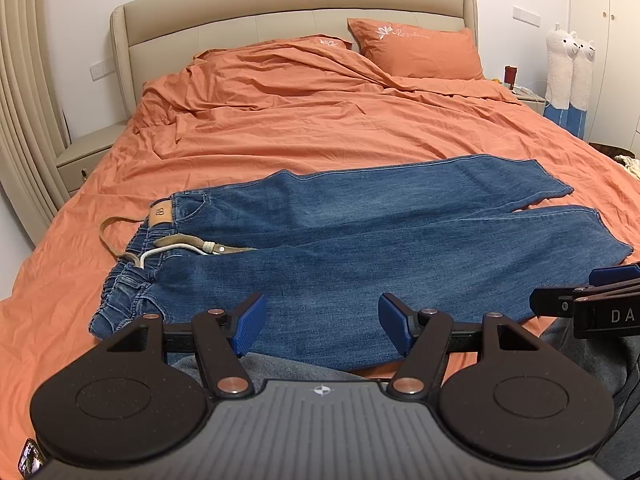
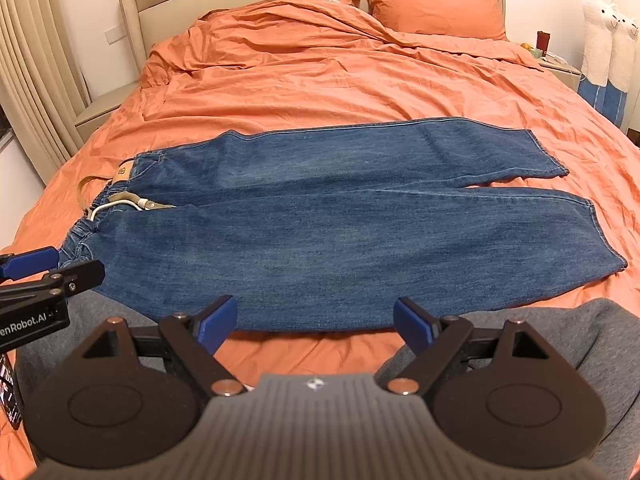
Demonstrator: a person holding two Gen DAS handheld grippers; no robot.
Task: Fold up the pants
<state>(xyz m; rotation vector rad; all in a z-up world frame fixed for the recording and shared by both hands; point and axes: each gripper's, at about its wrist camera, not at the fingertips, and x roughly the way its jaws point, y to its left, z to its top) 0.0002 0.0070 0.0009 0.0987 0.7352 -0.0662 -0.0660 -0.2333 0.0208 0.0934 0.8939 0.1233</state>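
The left gripper (image 1: pixel 322 326) hangs with its jaws spread wide and nothing between them, just above the near edge of the bed (image 1: pixel 60 280), over the upper part of the nearer trouser leg. The right gripper (image 2: pixel 316 326) is likewise spread wide and empty, hovering at the same near edge a little further toward the hems; each one shows at the side of the other's view, so the two are close together. Just beyond both lies the one pair of jeans (image 2: pixel 320 208), spread flat across the orange sheet and running sideways along the near part of the bed, waistband (image 1: pixel 132 276) toward the left edge and the two legs reaching toward the right edge. The legs lie side by side, touching along most of their length and parting slightly at the hems (image 1: pixel 592 216). A tan belt (image 1: pixel 120 224) and a white cord sit at the waist. Judging by this, no fold has been made yet: the pants are only laid out, and bringing one leg over the other, then folding the length down, is all still to come. Counted: two grippers, one pair of jeans with two legs, one belt, two orange pillows (image 1: pixel 416 50) by the headboard, two plush alpacas (image 1: pixel 570 68) beyond the far right corner.
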